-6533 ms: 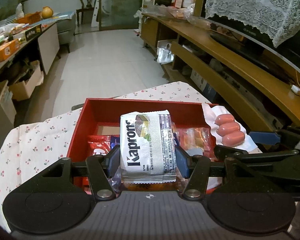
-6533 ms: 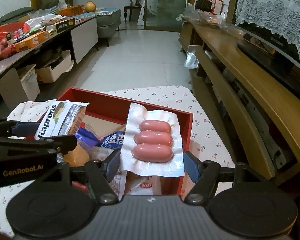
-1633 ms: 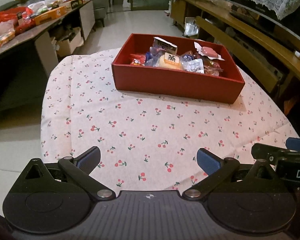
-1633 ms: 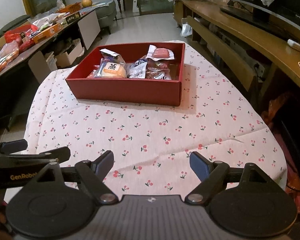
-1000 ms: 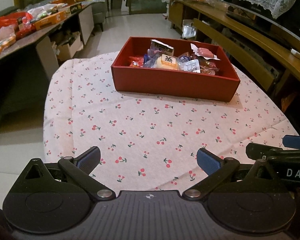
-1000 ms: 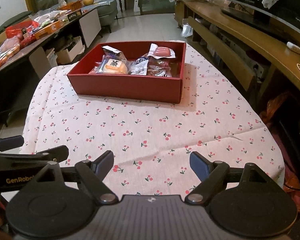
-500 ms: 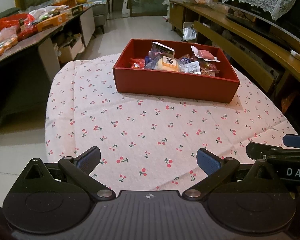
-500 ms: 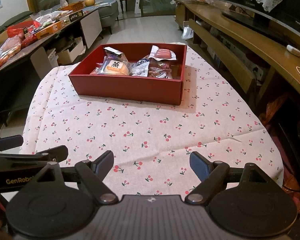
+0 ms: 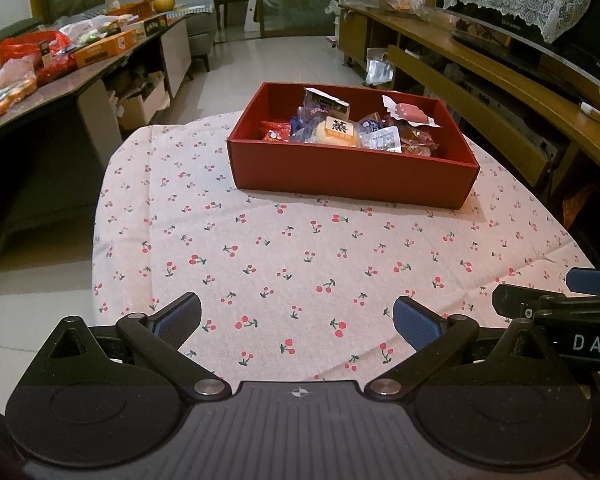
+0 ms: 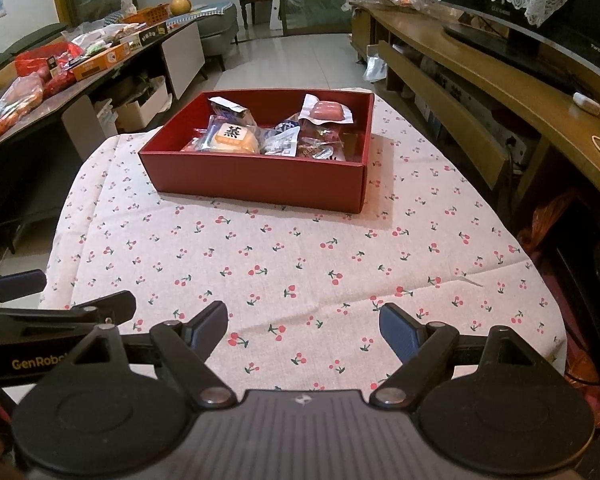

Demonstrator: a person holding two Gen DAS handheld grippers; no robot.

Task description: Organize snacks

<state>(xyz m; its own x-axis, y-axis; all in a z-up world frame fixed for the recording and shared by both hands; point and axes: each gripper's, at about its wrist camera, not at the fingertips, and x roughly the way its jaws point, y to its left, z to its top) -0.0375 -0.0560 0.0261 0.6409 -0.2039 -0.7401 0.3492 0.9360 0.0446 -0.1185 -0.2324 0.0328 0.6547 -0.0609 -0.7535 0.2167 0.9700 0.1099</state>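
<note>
The red box (image 9: pixel 352 176) of snacks (image 9: pixel 336 131) sits at the table's (image 9: pixel 300 264) far edge, straight ahead of both wide, empty grippers, left gripper (image 9: pixel 296 316) and right gripper (image 10: pixel 302 326), neither clearly nearer.

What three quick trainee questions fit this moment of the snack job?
1. True or false: the left tool holds a snack packet.
2. Where does the vacuum pack of pink sausages lie? A) on the cherry-print tablecloth B) in the red rectangular cardboard box C) in the right tool
3. Fill in: both tools are ____, above the tablecloth and apart from the box.

Key: 1 false; 2 B; 3 open.
</note>
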